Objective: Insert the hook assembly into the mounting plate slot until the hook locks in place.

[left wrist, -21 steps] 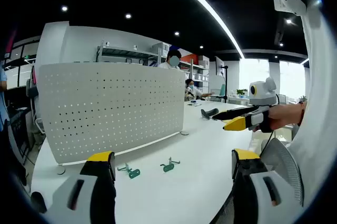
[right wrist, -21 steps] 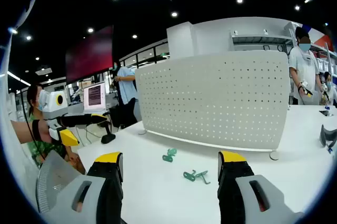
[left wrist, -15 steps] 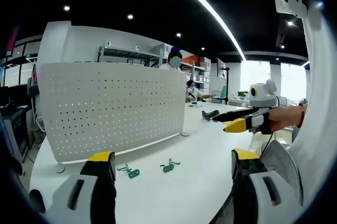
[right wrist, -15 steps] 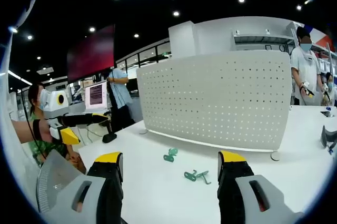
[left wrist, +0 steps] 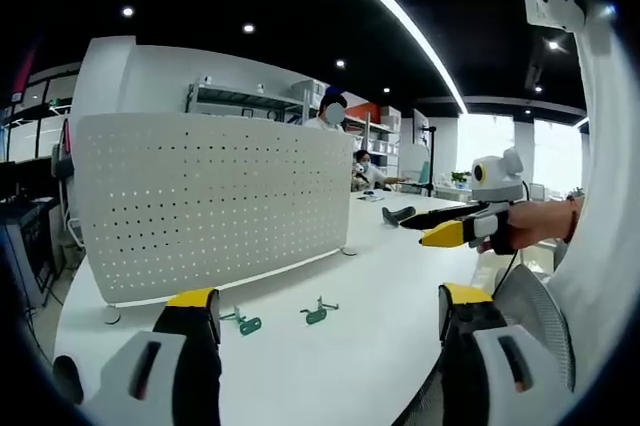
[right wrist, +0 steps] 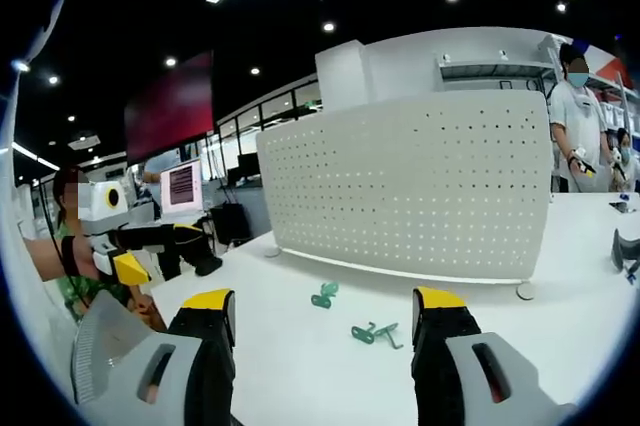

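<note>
A white perforated mounting plate (left wrist: 215,201) (right wrist: 410,186) stands upright on the white table (left wrist: 350,346). In front of it lie two small green hook assemblies, one (left wrist: 244,322) (right wrist: 373,333) beside the other (left wrist: 317,313) (right wrist: 323,295). My left gripper (left wrist: 330,311) is open, held above the table short of the hooks, nothing between its jaws. My right gripper (right wrist: 322,311) is open too, also empty, facing the plate from the other side. The right gripper (left wrist: 455,229) shows at the right of the left gripper view, and the left gripper (right wrist: 130,256) at the left of the right gripper view.
A white mesh chair back (left wrist: 535,316) (right wrist: 105,341) sits close beside both grippers. A dark object (left wrist: 398,214) lies farther along the table. People stand behind the plate (right wrist: 575,116), near shelving (left wrist: 240,101). A monitor (right wrist: 181,186) stands at the far left.
Both views have shifted slightly with the hands. A person who stood by the monitor behind the plate has walked out of sight. The hooks and plate have not moved.
</note>
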